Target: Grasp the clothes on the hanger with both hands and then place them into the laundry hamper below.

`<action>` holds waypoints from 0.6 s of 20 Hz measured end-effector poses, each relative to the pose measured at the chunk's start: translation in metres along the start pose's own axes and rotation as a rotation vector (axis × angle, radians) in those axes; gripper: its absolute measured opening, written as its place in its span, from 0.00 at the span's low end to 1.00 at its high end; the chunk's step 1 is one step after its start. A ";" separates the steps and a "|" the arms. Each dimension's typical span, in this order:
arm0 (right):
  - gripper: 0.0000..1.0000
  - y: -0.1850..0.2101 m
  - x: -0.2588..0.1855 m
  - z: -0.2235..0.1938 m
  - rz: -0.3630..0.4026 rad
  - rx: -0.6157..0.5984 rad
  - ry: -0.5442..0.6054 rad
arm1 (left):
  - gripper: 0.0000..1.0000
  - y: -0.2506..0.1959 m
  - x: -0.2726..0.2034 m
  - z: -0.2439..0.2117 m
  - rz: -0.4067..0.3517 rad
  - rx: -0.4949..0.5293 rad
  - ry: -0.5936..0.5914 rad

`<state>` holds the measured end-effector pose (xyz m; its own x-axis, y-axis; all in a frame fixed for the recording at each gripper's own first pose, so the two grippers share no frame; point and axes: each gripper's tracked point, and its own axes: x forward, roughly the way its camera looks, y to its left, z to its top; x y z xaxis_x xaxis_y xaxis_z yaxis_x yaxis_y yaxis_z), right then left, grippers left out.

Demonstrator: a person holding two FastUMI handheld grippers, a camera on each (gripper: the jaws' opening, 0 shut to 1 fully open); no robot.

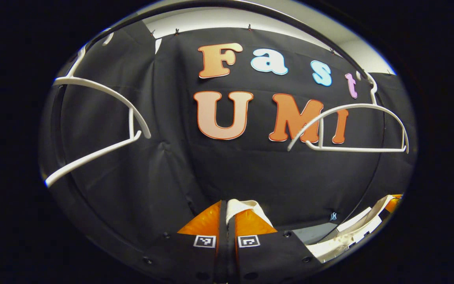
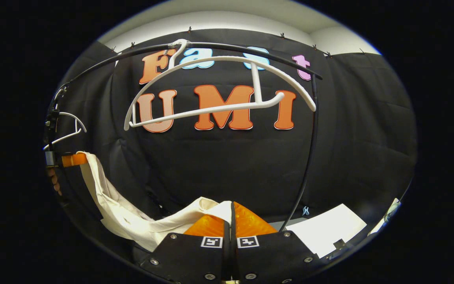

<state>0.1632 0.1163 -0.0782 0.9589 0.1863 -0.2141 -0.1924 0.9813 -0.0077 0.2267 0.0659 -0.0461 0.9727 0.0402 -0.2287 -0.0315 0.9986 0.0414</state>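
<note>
Black cloth backs two bare white plastic hangers (image 2: 219, 85) on a curved black rail (image 2: 250, 49). Both grippers, left (image 1: 227, 221) and right (image 2: 231, 221), point level, jaws closed on the cream fabric garment (image 2: 132, 221), which sags between them below the rail.

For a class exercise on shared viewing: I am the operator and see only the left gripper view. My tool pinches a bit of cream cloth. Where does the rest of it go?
Observer: In the right gripper view the cloth sags in a long band from the left tool across to the right tool.
Operator: Does the right tool grip it?
Observer: Yes, its fingers are closed on the cloth's other end.
Operator: Is the cloth clear of the hanger there?
Observer: Yes, it hangs well below the white hanger, which is bare on the black rail.
</note>
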 end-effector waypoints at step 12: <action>0.00 0.058 -0.010 -0.012 0.075 0.005 0.017 | 0.06 -0.096 -0.020 -0.033 -0.202 0.021 0.071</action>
<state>0.1399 0.1703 -0.0883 0.9382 0.2581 -0.2306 -0.2620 0.9650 0.0140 0.2023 -0.0301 -0.0776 0.9400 -0.1576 -0.3024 0.1678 0.9858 0.0077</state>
